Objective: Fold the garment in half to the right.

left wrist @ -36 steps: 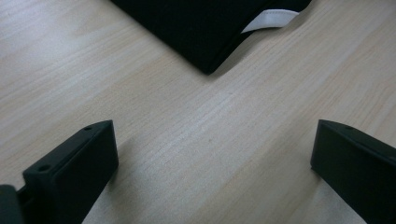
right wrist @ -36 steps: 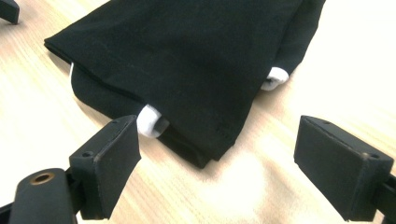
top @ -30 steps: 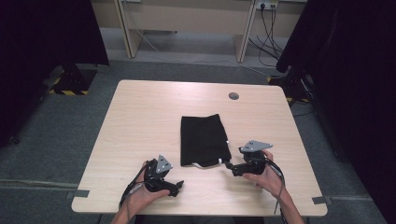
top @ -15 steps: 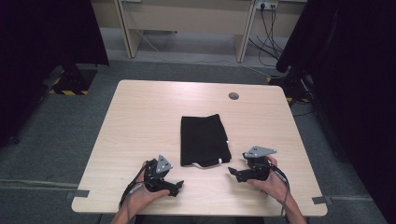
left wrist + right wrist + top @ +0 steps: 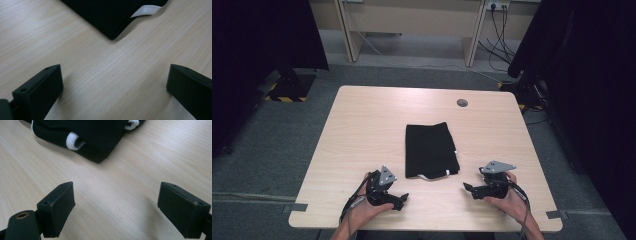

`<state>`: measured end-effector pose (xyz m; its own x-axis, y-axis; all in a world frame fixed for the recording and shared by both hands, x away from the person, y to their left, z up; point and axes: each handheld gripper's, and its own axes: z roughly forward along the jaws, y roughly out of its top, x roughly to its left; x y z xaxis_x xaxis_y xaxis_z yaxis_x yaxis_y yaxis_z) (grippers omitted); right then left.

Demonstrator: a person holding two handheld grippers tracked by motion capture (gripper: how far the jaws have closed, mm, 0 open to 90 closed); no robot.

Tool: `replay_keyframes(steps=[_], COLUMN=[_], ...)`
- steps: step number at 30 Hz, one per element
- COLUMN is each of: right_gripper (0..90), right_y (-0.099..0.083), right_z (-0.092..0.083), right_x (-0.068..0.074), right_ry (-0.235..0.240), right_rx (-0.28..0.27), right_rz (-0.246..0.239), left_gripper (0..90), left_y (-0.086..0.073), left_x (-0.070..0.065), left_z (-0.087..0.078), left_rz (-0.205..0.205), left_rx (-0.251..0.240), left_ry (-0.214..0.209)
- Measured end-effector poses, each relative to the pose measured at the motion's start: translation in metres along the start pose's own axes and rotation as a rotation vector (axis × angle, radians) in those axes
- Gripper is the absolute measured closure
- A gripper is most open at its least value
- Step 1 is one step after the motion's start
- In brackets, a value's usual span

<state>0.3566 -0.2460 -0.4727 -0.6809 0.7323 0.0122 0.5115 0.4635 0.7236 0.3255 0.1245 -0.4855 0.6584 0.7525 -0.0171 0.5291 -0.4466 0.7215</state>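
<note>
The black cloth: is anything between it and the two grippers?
No. Only bare table lies between the cloth and the left gripper, and the right gripper. Both are open, apart from it.

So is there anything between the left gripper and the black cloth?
No, just bare wood. In the left gripper view the table lies bare from the open fingers to the corner of the cloth.
</note>
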Motion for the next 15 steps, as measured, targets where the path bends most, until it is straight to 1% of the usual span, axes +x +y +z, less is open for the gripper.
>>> replay_keyframes(steps=[6, 9, 11, 15], right_gripper=[14.8, 14.8, 14.4, 14.4], right_y=[-0.005, -0.009, -0.013, -0.016], right_z=[-0.004, -0.005, -0.005, -0.008], right_x=[0.000, 0.000, 0.000, 0.000], right_ry=[0.000, -0.006, -0.021, -0.024], right_rx=[0.008, 0.014, 0.027, 0.021], right_rz=[0.004, 0.008, 0.003, 0.007], left_gripper=[0.0, 0.0, 0.0, 0.0], left_y=[0.000, 0.000, 0.000, 0.000], left_x=[0.000, 0.000, 0.000, 0.000], left_z=[0.000, 0.000, 0.000, 0.000], left_rz=[-0.001, 0.000, -0.001, -0.001], left_rx=[0.000, 0.000, 0.000, 0.000], left_ry=[0.000, 0.000, 0.000, 0.000])
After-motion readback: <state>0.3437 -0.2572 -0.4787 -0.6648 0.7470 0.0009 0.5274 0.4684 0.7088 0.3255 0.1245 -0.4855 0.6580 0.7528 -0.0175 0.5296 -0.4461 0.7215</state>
